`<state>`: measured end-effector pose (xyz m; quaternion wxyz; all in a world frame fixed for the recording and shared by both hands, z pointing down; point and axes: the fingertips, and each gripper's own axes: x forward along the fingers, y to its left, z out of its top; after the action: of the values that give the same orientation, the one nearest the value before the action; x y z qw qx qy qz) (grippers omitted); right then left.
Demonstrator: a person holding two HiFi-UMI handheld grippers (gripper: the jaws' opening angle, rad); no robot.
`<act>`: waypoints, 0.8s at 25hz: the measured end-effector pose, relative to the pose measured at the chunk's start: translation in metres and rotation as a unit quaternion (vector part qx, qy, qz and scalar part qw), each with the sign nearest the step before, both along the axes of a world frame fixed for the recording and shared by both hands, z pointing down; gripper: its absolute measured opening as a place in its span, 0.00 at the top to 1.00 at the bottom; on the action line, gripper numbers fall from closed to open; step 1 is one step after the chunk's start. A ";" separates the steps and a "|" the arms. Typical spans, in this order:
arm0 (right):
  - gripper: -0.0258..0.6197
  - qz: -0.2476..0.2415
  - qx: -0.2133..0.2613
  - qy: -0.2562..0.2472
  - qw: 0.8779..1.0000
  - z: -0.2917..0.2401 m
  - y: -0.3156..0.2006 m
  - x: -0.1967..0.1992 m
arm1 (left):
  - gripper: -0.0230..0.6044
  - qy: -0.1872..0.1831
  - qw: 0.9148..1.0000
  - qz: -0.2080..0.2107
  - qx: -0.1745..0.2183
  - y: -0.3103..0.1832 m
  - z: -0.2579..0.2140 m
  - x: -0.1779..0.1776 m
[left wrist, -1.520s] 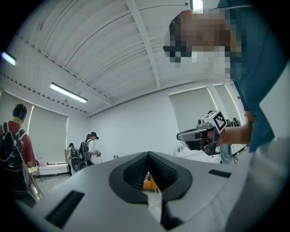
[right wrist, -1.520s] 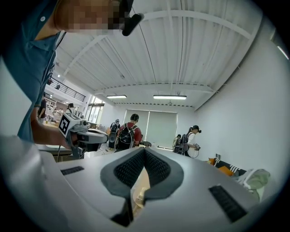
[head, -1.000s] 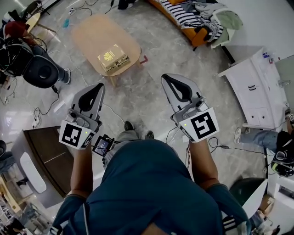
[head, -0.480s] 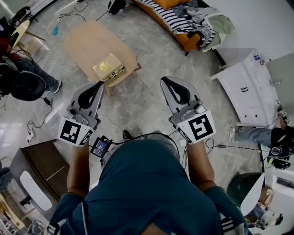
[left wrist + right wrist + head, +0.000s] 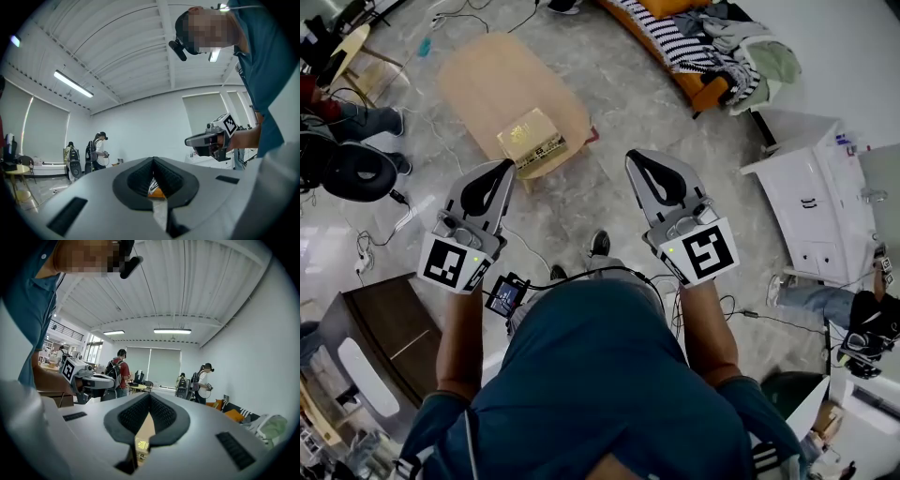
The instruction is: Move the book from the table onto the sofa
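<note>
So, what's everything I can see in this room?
book: one, gold-tan, on the table's end nearest the grippers
table: one, light wood, upper left
sofa: one, orange, top, strewn with striped cloth and clothes
white cabinet: one, right
dark cabinet: one, brown, lower left
other people: at least two, left and right edges
left gripper: one, grey, shut, empty
right gripper: one, grey, shut, empty
wearer's shirt: one, teal, bottom centre

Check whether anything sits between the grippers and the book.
Nothing visible. Only floor lies between the left gripper, the right gripper and the table; the book sits uncovered at its near end.
</note>
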<state>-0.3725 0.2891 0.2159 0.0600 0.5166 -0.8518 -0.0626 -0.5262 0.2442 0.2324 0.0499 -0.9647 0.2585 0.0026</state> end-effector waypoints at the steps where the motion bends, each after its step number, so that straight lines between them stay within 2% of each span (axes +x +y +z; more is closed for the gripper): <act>1: 0.94 -0.006 0.000 -0.001 1.000 0.001 -0.008 0.004 | 0.96 0.000 1.000 -0.008 -0.001 -0.007 0.000 0.004; 11: 0.94 -0.066 0.004 -0.004 0.998 0.005 -0.076 0.047 | 0.96 -0.011 0.997 -0.071 0.010 -0.050 0.001 0.055; 18: 0.94 -0.088 -0.006 -0.012 0.996 0.013 -0.098 0.054 | 0.96 -0.031 0.995 -0.094 -0.014 -0.062 0.014 0.067; 20: 0.94 -0.092 -0.011 -0.010 0.996 0.017 -0.106 0.054 | 0.96 -0.021 0.995 -0.096 -0.008 -0.070 0.012 0.068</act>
<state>-0.3185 0.1830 0.2333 0.0505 0.4360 -0.8969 -0.0535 -0.4579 0.1739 0.2441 0.0477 -0.9357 0.3487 -0.0246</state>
